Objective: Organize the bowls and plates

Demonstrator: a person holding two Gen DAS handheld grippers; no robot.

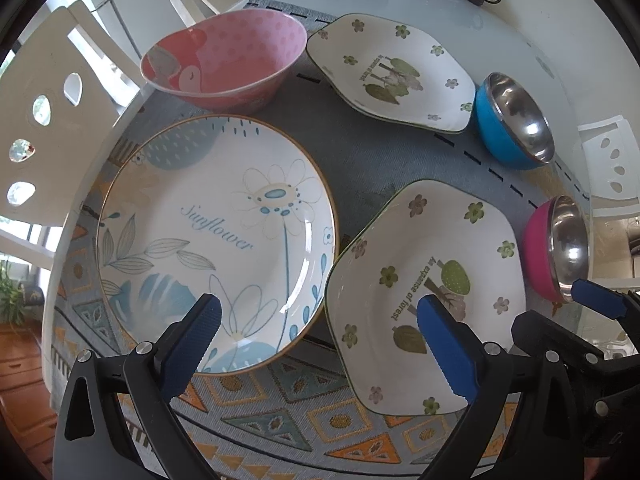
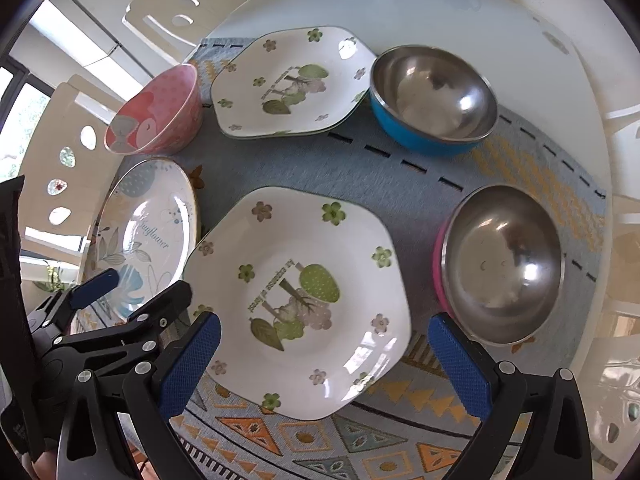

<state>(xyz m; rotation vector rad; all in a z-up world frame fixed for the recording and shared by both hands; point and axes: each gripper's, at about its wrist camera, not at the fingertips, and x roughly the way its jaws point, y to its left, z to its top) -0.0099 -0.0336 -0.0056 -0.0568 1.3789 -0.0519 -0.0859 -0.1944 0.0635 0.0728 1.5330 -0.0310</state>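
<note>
Where a patterned runner point(image 2: 400, 432) covers the pale round table point(image 2: 420, 4), white cut-out chairs point(image 1: 44, 92) ring it. The pink bowl point(image 1: 224, 56), blue steel bowl point(image 2: 432, 96) and magenta steel bowl point(image 2: 504, 264) appear empty, though glare obscures the steel interiors. The left gripper point(image 1: 320, 340) is spread wide above the Sunflower plate point(image 1: 216, 240) at 11 o'clock; the right gripper point(image 2: 324, 360), equally agape, straddles the near hexagonal plate point(image 2: 300, 300), its twin point(image 2: 288, 80) at 12 o'clock.

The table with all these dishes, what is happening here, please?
A person holds two hand-held grippers above the table runner, both open and empty. The left hand-held gripper hovers between the Sunflower plate and the near hexagonal plate; the right hand-held gripper is over that hexagonal plate. Nothing is stacked yet.
</note>
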